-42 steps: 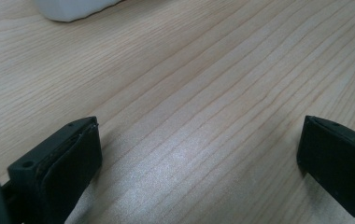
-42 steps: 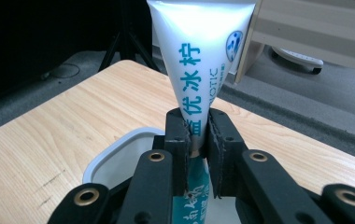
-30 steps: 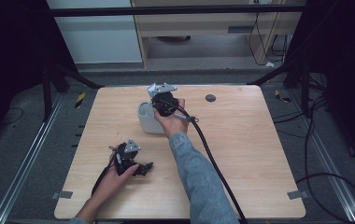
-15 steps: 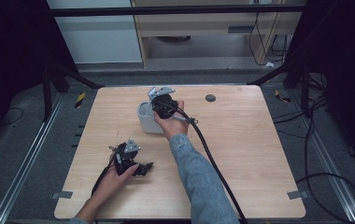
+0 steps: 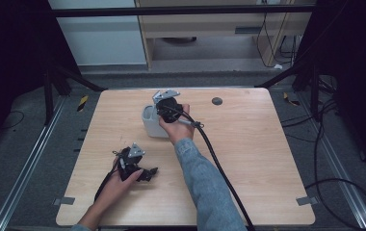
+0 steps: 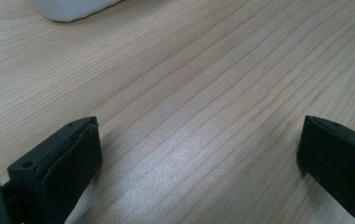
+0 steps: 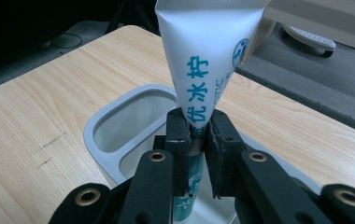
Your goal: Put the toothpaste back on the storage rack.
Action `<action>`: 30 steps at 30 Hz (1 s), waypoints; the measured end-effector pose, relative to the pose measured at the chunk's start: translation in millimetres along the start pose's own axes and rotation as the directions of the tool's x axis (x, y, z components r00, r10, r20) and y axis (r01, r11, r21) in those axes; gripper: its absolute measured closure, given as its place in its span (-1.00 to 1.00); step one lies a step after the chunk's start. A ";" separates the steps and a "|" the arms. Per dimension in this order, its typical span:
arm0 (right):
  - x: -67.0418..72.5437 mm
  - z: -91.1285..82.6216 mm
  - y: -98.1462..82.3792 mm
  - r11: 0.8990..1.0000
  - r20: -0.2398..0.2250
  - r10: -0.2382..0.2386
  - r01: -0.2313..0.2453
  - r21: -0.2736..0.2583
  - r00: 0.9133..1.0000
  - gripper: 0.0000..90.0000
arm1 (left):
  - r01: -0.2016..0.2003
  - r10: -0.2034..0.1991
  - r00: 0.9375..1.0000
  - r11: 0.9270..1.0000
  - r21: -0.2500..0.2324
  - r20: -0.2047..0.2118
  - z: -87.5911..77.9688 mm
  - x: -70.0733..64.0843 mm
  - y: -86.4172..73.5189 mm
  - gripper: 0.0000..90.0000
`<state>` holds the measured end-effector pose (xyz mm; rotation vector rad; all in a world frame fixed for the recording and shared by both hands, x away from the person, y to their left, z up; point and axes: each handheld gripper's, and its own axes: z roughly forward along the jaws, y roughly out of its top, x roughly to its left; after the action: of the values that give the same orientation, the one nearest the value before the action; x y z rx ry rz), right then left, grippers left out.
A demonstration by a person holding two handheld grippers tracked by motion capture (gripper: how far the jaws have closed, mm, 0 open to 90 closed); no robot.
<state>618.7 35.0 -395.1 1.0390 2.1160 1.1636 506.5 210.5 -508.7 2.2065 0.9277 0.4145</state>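
A white toothpaste tube (image 7: 203,56) with blue lettering stands upright, its wide crimped end on top, and my right gripper (image 7: 198,123) is shut on its lower part. Its bottom end reaches down into a pale grey holder (image 7: 96,130) with rounded compartments. In the high view that holder (image 5: 150,124) sits at the table's back middle, with the right gripper (image 5: 164,109) right over it. My left gripper (image 5: 145,173) rests on the table near the front left. Its jaws (image 6: 199,135) stand wide open over bare wood with nothing between them.
The wooden table (image 5: 248,159) has a small dark round spot (image 5: 216,101) near its back edge. The right gripper's thick black cable (image 5: 215,154) runs along the sleeve to the front edge. A white base edge (image 6: 73,9) lies ahead of the left jaws.
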 end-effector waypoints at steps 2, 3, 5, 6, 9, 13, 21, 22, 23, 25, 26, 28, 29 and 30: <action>0.1 0.1 0.0 1.000 0.000 0.001 -0.001 0.000 1.000 0.78 | 0.000 0.000 1.000 1.000 0.000 0.000 0.0 0.0 0.0 -1.00; 0.1 0.2 0.1 1.000 -0.001 0.000 0.000 -0.001 1.000 0.78 | 0.000 0.000 1.000 1.000 0.000 0.000 0.0 0.0 0.0 -1.00; 0.2 0.3 0.2 1.000 -0.002 0.002 -0.002 -0.001 1.000 0.78 | 0.000 0.000 1.000 1.000 0.000 0.000 0.0 0.0 0.0 -1.00; 0.0 0.4 0.1 1.000 -0.001 0.002 -0.002 -0.002 1.000 0.78 | 0.000 0.000 1.000 1.000 0.000 0.000 0.0 0.0 0.0 -1.00; -0.6 0.5 0.4 1.000 -0.002 0.009 -0.009 0.001 1.000 0.77 | 0.000 0.000 1.000 1.000 0.000 0.000 0.0 0.0 0.0 -1.00; -1.4 1.4 0.9 1.000 -0.005 0.012 -0.012 0.001 1.000 0.77 | 0.000 0.000 1.000 1.000 0.000 0.000 0.0 0.0 0.0 -1.00; -1.7 3.4 2.4 1.000 -0.008 0.024 -0.024 0.005 1.000 0.77 | 0.000 0.000 1.000 1.000 0.000 0.000 0.0 0.0 0.0 -1.00; -1.7 3.5 2.5 1.000 -0.008 0.024 -0.024 0.006 1.000 0.77 | 0.000 0.000 1.000 1.000 0.000 0.000 0.0 0.0 0.0 -1.00; -1.9 4.0 2.8 1.000 -0.008 0.025 -0.025 0.005 1.000 0.77 | 0.000 0.000 1.000 1.000 0.000 0.000 0.0 0.0 0.0 -1.00; -1.7 4.3 3.1 1.000 -0.008 0.025 -0.025 0.006 1.000 0.77 | 0.000 0.000 1.000 1.000 0.000 0.000 0.0 0.0 0.0 -1.00; -1.7 4.8 3.4 1.000 -0.010 0.021 -0.021 0.006 1.000 0.76 | -0.001 0.001 1.000 1.000 0.000 0.000 0.0 0.0 0.0 -1.00; -1.0 5.1 3.9 1.000 -0.008 0.021 -0.021 0.008 1.000 0.76 | 0.000 0.000 1.000 1.000 0.000 0.000 0.0 0.0 0.0 -1.00; -0.7 5.6 4.1 1.000 -0.009 0.020 -0.020 0.008 1.000 0.76 | 0.000 0.000 1.000 1.000 0.000 0.000 0.0 0.0 0.0 -1.00; -0.4 5.9 4.4 1.000 -0.012 0.018 -0.018 0.008 1.000 0.76 | 0.000 0.000 1.000 1.000 0.000 0.000 0.0 0.0 0.0 -1.00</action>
<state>624.9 38.9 -394.2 1.0598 2.1263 1.1732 506.5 210.5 -508.6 2.2067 0.9278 0.4141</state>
